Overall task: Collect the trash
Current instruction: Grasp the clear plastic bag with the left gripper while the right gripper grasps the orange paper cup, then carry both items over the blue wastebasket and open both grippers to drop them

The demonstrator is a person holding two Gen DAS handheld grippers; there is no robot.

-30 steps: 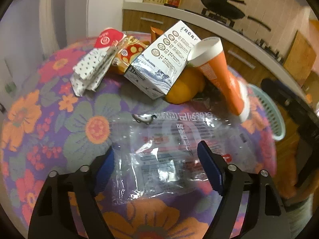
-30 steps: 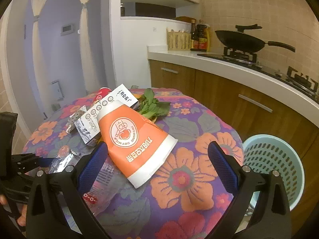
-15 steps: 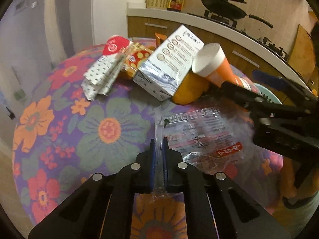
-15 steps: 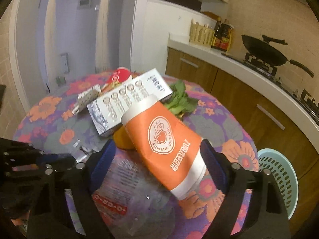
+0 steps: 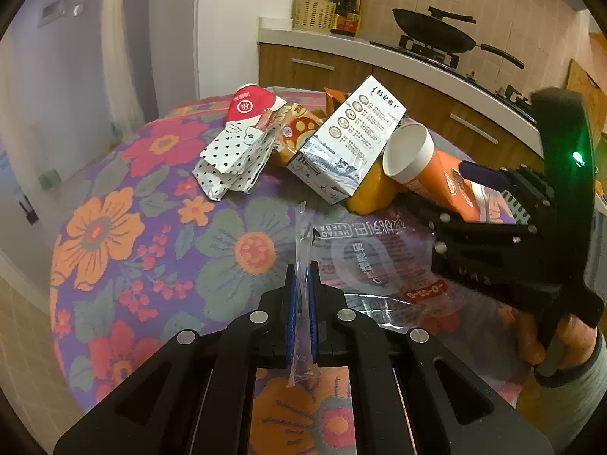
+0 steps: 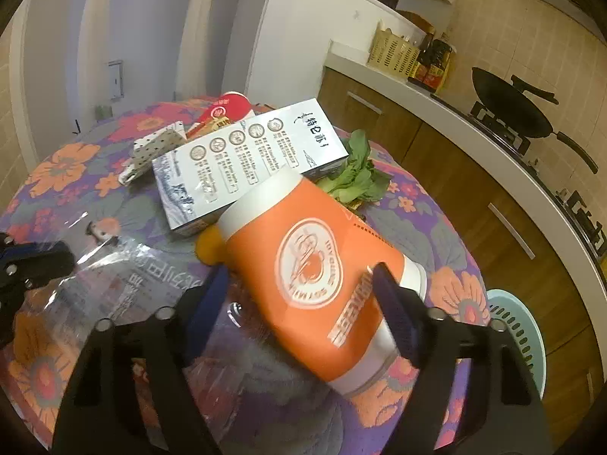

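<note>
My left gripper (image 5: 302,284) is shut on the edge of a clear plastic bag (image 5: 371,258) that lies on the floral tablecloth (image 5: 125,227). My right gripper (image 6: 299,299) is open, its fingers on either side of a fallen orange paper cup (image 6: 315,276). The cup also shows in the left wrist view (image 5: 428,170), with the right gripper beside it. A white carton (image 6: 242,163), a dotted paper bag (image 5: 235,159), a red cup (image 5: 246,102), an orange fruit (image 6: 208,246) and green leaves (image 6: 356,182) lie behind.
A light blue basket (image 6: 519,337) stands on the floor at the table's right. A kitchen counter (image 6: 474,129) with a wok (image 6: 512,102) and bottles runs behind. The table edge curves close on the left in the left wrist view.
My left gripper closed on the plastic bag's edge and lifted it a little. My right gripper moved in over the orange cup, its fingers now astride it.
</note>
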